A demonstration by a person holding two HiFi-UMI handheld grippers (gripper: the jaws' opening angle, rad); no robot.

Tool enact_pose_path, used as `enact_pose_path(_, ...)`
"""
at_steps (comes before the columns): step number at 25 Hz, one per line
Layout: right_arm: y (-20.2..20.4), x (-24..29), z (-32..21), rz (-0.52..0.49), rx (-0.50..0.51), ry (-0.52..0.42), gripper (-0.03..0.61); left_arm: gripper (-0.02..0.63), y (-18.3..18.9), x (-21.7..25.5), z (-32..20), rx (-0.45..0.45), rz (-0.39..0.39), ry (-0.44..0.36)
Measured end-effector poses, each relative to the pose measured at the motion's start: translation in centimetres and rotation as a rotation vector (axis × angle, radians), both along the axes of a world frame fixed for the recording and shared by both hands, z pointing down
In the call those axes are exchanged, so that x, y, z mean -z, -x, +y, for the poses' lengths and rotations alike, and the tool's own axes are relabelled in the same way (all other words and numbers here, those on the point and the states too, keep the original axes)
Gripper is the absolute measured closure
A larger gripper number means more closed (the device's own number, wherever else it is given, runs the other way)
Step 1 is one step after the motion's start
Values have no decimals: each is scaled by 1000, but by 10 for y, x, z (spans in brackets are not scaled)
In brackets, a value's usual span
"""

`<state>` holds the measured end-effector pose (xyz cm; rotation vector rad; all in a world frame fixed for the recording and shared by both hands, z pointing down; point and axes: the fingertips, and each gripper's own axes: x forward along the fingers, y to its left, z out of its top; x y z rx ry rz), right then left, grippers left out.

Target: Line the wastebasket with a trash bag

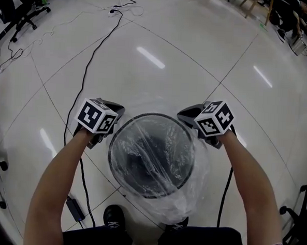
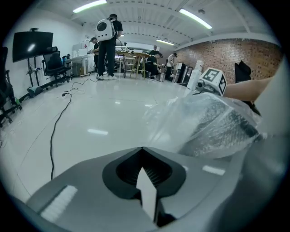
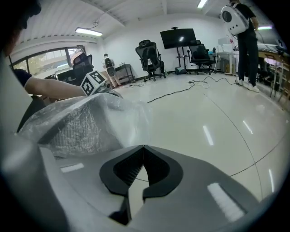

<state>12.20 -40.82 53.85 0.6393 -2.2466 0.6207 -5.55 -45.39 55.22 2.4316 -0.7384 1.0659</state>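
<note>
Glossy floor (image 1: pixel 162 58) bearing a mesh wastebasket (image 1: pixel 154 116) draped in clear trash bag (image 1: pixel 193 197), a light, limp, slippery film best pinched at its hem; left gripper (image 2: pixel 142 148) at 9 o'clock, right gripper (image 3: pixel 144 147) at 3, jaws clenched, seemingly empty.

Glossy white tiled floor (image 1: pixel 197 80), brick wall (image 2: pixel 235 54), black office chairs (image 3: pixel 150 56), monitor (image 3: pixel 176 38) on a stand, ceiling strip lights (image 2: pixel 195 18).

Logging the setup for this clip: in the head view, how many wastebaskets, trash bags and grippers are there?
Wastebasket: 1
Bag: 1
Grippers: 2 (left gripper, right gripper)
Total: 4
</note>
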Motion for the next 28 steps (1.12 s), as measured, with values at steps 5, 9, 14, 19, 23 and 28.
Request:
enact_pose_path(5, 5, -19, -3, 5, 21, 55, 577, 603, 1, -23, -2, -11, -15, 56)
enact_pose_path(9, 5, -35, 0, 12, 30, 94, 577, 603, 0, -42, 3, -20, -29, 101)
enact_pose_path(14, 2, -53, 3, 28, 27, 137, 577, 603, 3, -59, 3, -14, -42, 130)
enact_pose_path(19, 3, -68, 3, 37, 27, 166, 577, 603, 6, -74, 1, -4, -57, 145)
enact_pose_path(23, 5, -83, 3, 52, 24, 185, 577, 603, 12, -87, -2, 13, -85, 139)
enact_pose_path(28, 6, -99, 3, 57, 11, 203, 577, 603, 19, -101, -1, 23, -107, 143)
